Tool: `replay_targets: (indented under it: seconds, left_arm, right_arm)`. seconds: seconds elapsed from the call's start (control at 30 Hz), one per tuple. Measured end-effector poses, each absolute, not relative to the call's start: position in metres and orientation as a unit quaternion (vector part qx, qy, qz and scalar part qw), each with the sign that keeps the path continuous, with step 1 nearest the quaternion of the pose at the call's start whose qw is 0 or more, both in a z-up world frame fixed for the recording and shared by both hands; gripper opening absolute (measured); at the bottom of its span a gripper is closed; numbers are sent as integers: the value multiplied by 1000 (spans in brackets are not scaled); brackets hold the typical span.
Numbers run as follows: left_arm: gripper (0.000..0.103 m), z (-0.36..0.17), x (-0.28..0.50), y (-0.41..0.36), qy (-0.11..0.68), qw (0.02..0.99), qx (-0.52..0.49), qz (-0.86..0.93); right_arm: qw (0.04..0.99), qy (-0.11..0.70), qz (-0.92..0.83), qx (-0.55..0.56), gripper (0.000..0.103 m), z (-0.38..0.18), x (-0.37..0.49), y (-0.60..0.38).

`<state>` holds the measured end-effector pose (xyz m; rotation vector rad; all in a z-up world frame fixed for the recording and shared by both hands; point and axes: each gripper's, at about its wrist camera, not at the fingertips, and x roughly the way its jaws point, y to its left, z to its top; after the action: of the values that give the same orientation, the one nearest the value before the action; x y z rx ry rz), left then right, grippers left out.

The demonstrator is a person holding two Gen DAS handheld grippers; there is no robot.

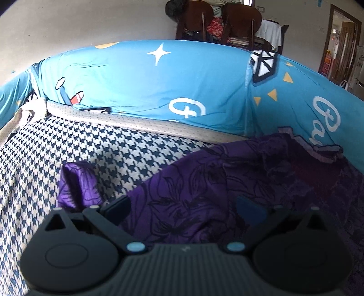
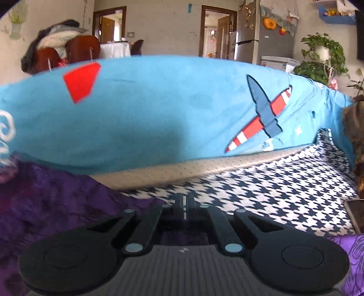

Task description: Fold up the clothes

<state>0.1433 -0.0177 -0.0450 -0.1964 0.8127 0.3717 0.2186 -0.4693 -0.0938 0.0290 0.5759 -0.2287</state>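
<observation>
Left wrist view: purple garment [image 1: 193, 193] lies between the spread left tongs [image 1: 182, 205].

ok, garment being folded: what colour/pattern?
Purple garment with dark line-drawn flowers; clearest in the left wrist view.

Both wrist cameras look forward and downward along their fingers, close above the houndstooth seat cover [image 1: 68, 148]. Shared ground: blue printed backrest cover [image 2: 159, 109], purple garment [image 1: 193, 193], wooden chairs [image 1: 227, 20] beyond.

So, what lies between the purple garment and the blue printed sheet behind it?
In the left wrist view, houndstooth cover and a beige dotted strip separate the purple garment from the blue sheet.
</observation>
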Motion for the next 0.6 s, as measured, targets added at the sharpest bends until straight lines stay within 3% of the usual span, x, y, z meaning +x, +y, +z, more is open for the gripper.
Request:
replay_targets:
  seconds: [0.13,0.47,0.6]
  left_arm:
    - [103,-40,140,12,392,890,-115,203]
    - [103,-30,112,86,376,879,-147,254]
    - [103,-38,102,108,385,871,-152,266]
  right_arm:
    - [952,287,-96,56,22,-80,206,-452]
    - [949,296,-41,98,23,-49,165,-402]
    - [950,296,-18,100,27,-41,135,-380]
